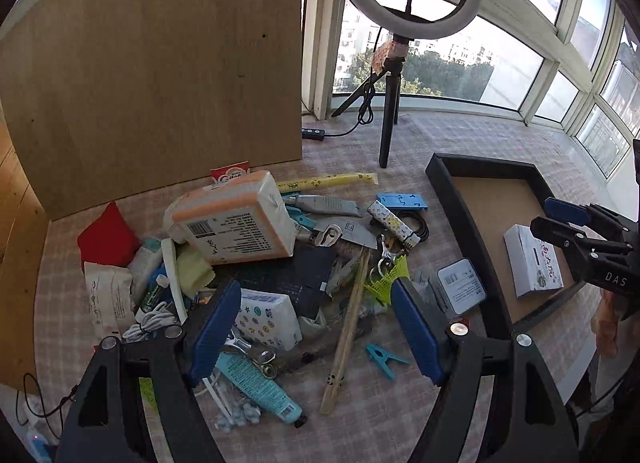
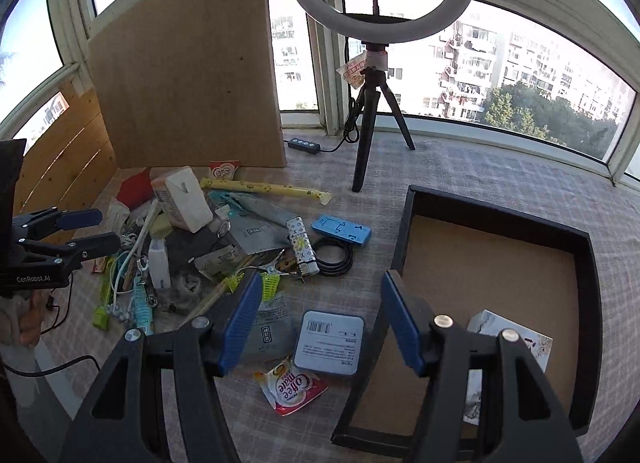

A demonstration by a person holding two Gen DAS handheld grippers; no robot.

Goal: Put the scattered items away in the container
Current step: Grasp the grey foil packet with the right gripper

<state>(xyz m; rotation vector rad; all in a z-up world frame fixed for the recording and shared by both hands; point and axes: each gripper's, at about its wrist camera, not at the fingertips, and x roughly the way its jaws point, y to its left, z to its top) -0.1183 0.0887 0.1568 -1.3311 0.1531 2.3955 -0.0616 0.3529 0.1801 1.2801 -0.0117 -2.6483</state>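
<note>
Both the left gripper [image 1: 316, 327] and right gripper [image 2: 320, 323] hang wide open and empty over the scattered clutter, one white printed box [image 1: 534, 261] already in the black-rimmed cardboard tray [image 2: 404, 223]; next, seize the square grey tin [image 2: 329, 343].

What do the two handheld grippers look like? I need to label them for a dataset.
Both are matte black plastic with two fingers carrying blue ribbed pads and silver pivot bolts. The left gripper bears white "GenRobot.AI" lettering; the right gripper shows "DAS". A thin black cable trails below the left one.
</note>
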